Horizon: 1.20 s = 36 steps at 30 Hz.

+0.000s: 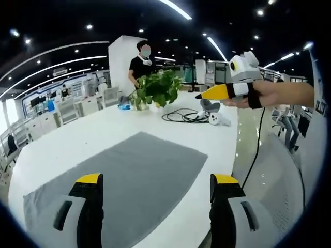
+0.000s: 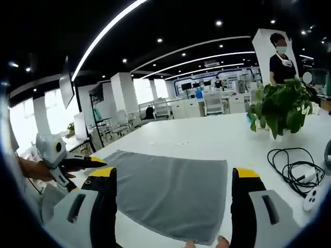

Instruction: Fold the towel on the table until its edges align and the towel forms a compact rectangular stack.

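Well, the grey towel (image 1: 124, 181) lies flat mid-frame on the white table (image 1: 77, 139); left gripper (image 1: 155, 181) and right gripper (image 2: 173, 173) both spread, empty.

Plain grey towel (image 1: 124, 186) on a white bench (image 1: 103, 129); left claw (image 1: 158, 206) yellow-tipped over black and grey; green plant (image 1: 158, 89); black cable (image 1: 183, 115).

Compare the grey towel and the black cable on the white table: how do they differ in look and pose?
The flat grey rectangular towel lies spread in one unfolded layer; the thin black cable lies in loose loops. The towel sits between the open right gripper jaws in the right gripper view; the cable lies off to the side, near the green potted plant. Both rest on the white table, untouched by either gripper.
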Available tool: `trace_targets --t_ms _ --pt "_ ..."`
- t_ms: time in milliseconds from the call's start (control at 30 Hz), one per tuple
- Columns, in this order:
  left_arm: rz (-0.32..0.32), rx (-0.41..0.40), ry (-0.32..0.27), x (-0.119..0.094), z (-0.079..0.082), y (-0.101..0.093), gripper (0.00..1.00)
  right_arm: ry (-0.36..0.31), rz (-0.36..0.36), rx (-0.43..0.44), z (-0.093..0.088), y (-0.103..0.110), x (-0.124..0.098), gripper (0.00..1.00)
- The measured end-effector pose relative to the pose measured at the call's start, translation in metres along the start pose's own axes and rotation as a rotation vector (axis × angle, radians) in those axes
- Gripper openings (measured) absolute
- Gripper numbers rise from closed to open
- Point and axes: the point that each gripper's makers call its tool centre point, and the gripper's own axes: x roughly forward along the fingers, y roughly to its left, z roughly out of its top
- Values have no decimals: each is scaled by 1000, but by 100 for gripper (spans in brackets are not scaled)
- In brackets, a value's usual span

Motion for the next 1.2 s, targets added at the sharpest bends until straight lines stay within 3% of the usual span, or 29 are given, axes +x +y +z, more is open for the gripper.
trace_targets --t_ms 167,800,967,1200 --pt "-73 59 0 24 10 -21 87 -12 -7 -25 14 -16 0 93" --pt "-181 162 28 90 29 -58 87 -7 20 -69 33 -63 28 92" --pt "-211 201 42 106 28 -70 86 1 22 -74 32 -73 37 91" --pt "-243 191 65 129 22 -84 81 30 19 -66 22 -90 56 89"
